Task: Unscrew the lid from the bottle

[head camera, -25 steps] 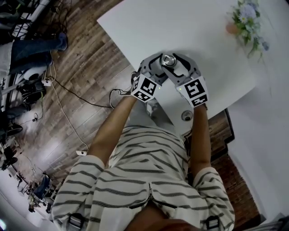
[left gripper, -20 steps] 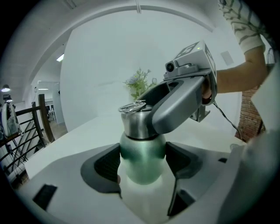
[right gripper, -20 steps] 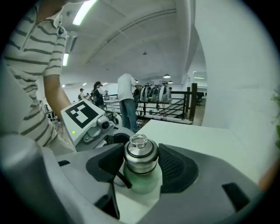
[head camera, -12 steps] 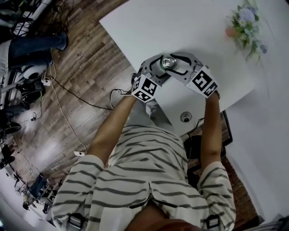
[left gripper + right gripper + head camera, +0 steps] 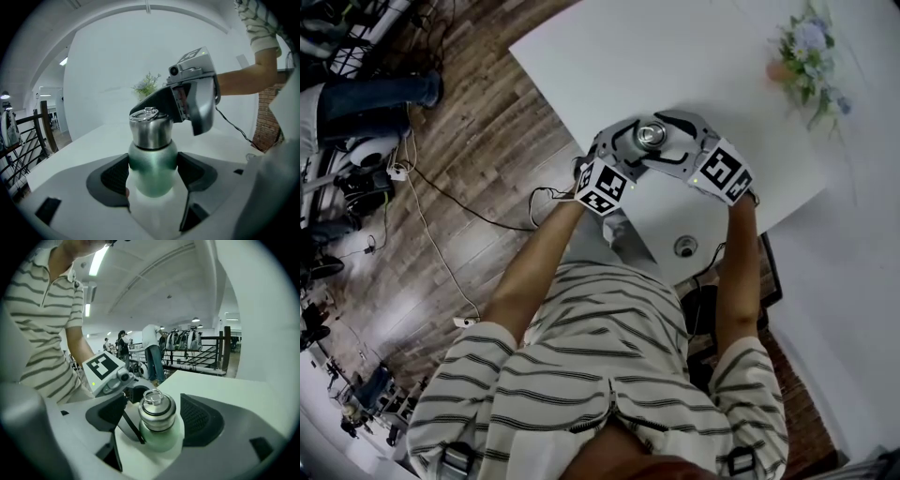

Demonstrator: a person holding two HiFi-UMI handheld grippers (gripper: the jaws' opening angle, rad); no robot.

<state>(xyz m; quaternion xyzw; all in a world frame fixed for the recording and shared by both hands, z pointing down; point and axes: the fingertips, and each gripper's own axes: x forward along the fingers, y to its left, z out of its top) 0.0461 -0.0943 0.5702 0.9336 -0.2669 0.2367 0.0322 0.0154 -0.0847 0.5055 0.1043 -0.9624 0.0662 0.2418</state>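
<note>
A green bottle (image 5: 152, 171) with a steel lid (image 5: 150, 129) stands upright near the front of the white table (image 5: 609, 66). My left gripper (image 5: 152, 176) is shut on the bottle's green body, with both pads against its sides. My right gripper (image 5: 157, 420) sits around the lid (image 5: 157, 409). Its jaws have just been opening, and the lid stands between them with a gap on each side. From the head view both grippers meet at the lid (image 5: 651, 134), the left gripper (image 5: 623, 142) on one side and the right gripper (image 5: 677, 133) on the other.
A small pot of flowers (image 5: 811, 47) stands at the table's far right. A round grommet (image 5: 684, 246) sits in the table near its front edge. Cables (image 5: 441, 187) run over the wooden floor to the left, where another person's legs (image 5: 375, 98) show.
The right gripper has swung to the right and rolled, its marker cube now further right. Its jaws stand wider around the lid. The left gripper and the bottle have stayed put.
</note>
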